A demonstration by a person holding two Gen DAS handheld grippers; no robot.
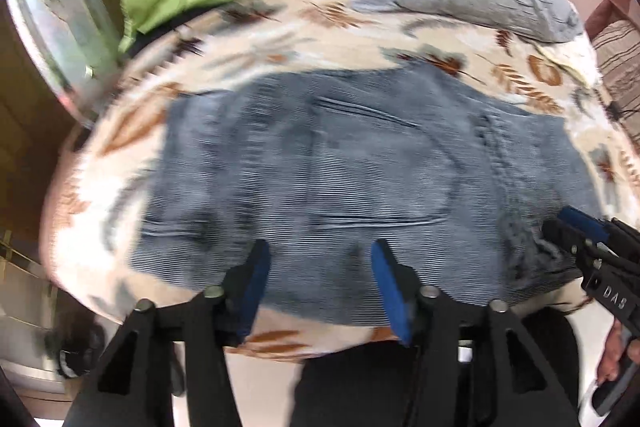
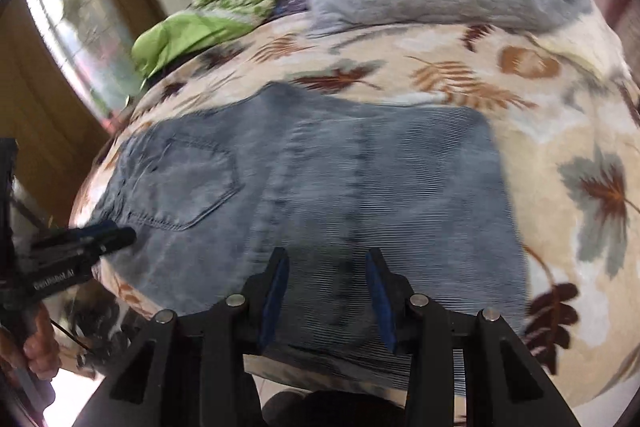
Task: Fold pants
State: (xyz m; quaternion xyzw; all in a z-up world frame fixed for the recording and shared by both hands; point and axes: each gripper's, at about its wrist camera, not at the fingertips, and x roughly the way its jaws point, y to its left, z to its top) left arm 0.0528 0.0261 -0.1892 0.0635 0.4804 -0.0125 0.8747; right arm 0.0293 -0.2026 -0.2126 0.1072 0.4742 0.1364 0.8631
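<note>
Jaws of both grippers stand wide and grip nothing. The left gripper [image 1: 320,287] and right gripper [image 2: 328,293] hang over the near edge of the jeans [image 2: 312,183], which lie flat as a folded rectangle on the leaf-print bedspread [image 2: 560,131], back pocket [image 2: 188,183] uppermost. The spread stance probably serves to take two points on one edge for a further fold.
</note>
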